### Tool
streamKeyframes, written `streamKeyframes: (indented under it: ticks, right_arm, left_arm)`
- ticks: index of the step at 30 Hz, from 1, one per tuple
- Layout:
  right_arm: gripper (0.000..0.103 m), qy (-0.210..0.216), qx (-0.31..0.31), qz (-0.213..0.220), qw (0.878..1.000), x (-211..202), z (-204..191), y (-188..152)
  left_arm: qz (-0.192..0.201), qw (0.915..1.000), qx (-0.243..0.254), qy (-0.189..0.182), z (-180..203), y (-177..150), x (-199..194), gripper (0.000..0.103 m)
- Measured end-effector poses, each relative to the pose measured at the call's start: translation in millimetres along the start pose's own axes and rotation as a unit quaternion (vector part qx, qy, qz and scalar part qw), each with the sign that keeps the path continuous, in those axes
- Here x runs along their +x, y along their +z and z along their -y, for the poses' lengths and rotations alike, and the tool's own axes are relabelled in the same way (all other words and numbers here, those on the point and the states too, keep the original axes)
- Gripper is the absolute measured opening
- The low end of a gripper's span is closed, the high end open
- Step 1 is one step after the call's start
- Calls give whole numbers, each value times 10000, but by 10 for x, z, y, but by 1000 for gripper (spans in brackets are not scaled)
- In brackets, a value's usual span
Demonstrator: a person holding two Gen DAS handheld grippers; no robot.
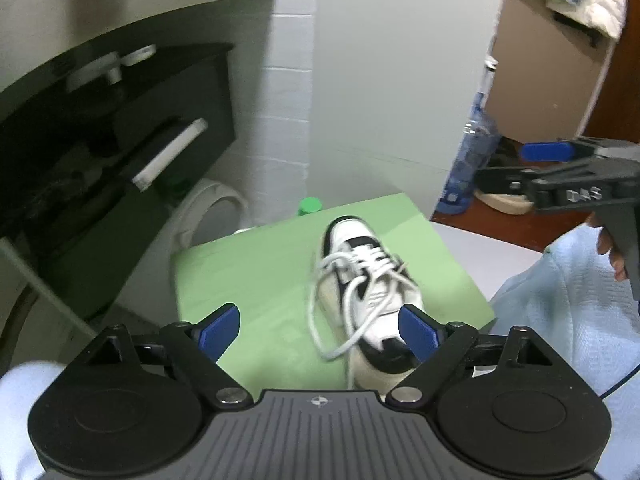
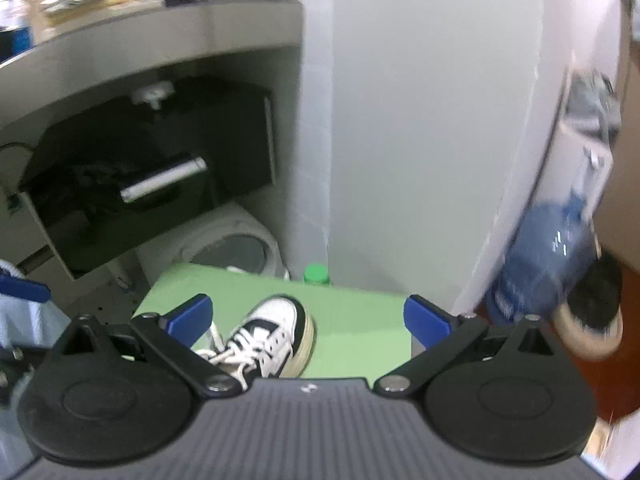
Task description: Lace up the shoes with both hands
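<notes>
Left gripper (image 1: 320,334) and right gripper (image 2: 308,316) both have jaws spread wide, gripping nothing, above the white-and-black laced sneaker (image 1: 370,292) at lower centre.

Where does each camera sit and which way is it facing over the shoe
Left wrist: on the left gripper, jaws open, looking down at the black-and-white laced sneaker on the light green mat; the right gripper and a pale blue sleeve show at right.
Right wrist: on the right gripper, jaws open, looking down on the sneaker toe-first.
Shared: sneaker, mat, green bottle cap.
</notes>
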State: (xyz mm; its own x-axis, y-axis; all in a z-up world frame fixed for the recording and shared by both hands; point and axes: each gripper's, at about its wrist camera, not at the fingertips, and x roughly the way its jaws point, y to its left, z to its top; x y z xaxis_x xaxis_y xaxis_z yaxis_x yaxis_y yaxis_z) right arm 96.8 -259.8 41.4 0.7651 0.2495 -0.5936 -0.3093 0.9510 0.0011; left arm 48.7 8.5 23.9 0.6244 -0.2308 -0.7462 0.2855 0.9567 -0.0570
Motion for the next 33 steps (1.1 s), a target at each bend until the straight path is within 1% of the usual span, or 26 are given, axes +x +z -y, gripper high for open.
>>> streamKeyframes:
  ticks: [2, 5, 7, 10, 12, 13, 14, 15, 16, 17, 18, 19, 20, 21, 22, 25, 26, 27, 28, 30, 33]
  right_arm:
    - [103, -50, -29, 162, 9999, -74, -49, 2]
    - [103, -102, -240, 326, 9991, -142, -146, -35]
    - [103, -222, -690, 349, 9968, -132, -269, -103]
    - [103, -404, -1415, 264, 9888, -107, -454, -179]
    - [101, -319, -1742, 116, 9841, -75, -531, -187]
    - [98, -324, -1911, 64, 9810, -45, -566, -192]
    - [94, -380, -2200, -11, 9748, -8, -609, -201]
    - [85, -451, -2594, -113, 9647, 43, -656, -218]
    - [80, -493, -3004, -212, 9523, 98, -705, -243]
    - [77, -493, -3439, -306, 9372, 161, -759, -282]
    - [71, -492, -3867, -400, 9200, 225, -812, -321]
    - [66, -478, -4320, -482, 8993, 284, -865, -378]
    - [61, -445, -4811, -545, 8738, 336, -919, -462]
    - [53, -414, -5295, -592, 8453, 389, -972, -549]
    - [48, -377, -5783, -614, 8127, 443, -1022, -649]
    - [45, -168, -7058, -613, 7055, 624, -1125, -967]
    - [42, -99, -7376, -631, 6722, 692, -1123, -1051]
    - [36, -24, -7639, -657, 6420, 751, -1123, -1128]
    - [32, 54, -7817, -707, 6196, 793, -1122, -1186]
    - [31, 196, -8084, -838, 5823, 869, -1112, -1276]
    - [30, 383, -8320, -885, 5463, 912, -1101, -1349]
  left_arm:
    - [68, 9999, -78, 6, -83, -21, -107, 86]
    - [194, 9997, -62, 109, -164, -45, -262, 87]
    - [286, 9993, -5, 220, -182, -75, -327, 88]
    - [479, 9983, 2, 330, -171, -123, -396, 93]
    - [553, 9981, -156, 232, -163, -139, -388, 95]
    - [581, 9979, -255, 162, -160, -145, -378, 95]
    - [539, 9977, -407, 30, -153, -154, -340, 95]
    - [449, 9971, -595, -145, -144, -164, -283, 95]
    - [359, 9958, -783, -319, -135, -175, -227, 94]
    - [268, 9937, -970, -494, -127, -186, -170, 92]
    - [177, 9909, -1157, -668, -118, -196, -114, 91]
    - [102, 9891, -1268, -738, -100, -206, -59, 88]
    - [39, 9892, -1281, -717, -76, -210, -3, 81]
    - [-22, 9896, -1264, -681, -51, -212, 54, 79]
    - [-71, 9901, -1240, -660, -36, -212, 99, 75]
    - [-142, 9896, -1221, -746, -48, -225, 180, 69]
    - [-157, 9889, -1248, -789, -59, -230, 197, 68]
    - [-158, 9879, -1303, -821, -75, -243, 202, 68]
    - [-151, 9869, -1366, -849, -96, -262, 202, 68]
    - [-153, 9843, -1507, -909, -145, -297, 215, 68]
    - [-222, 9788, -1758, -1030, -230, -322, 264, 68]
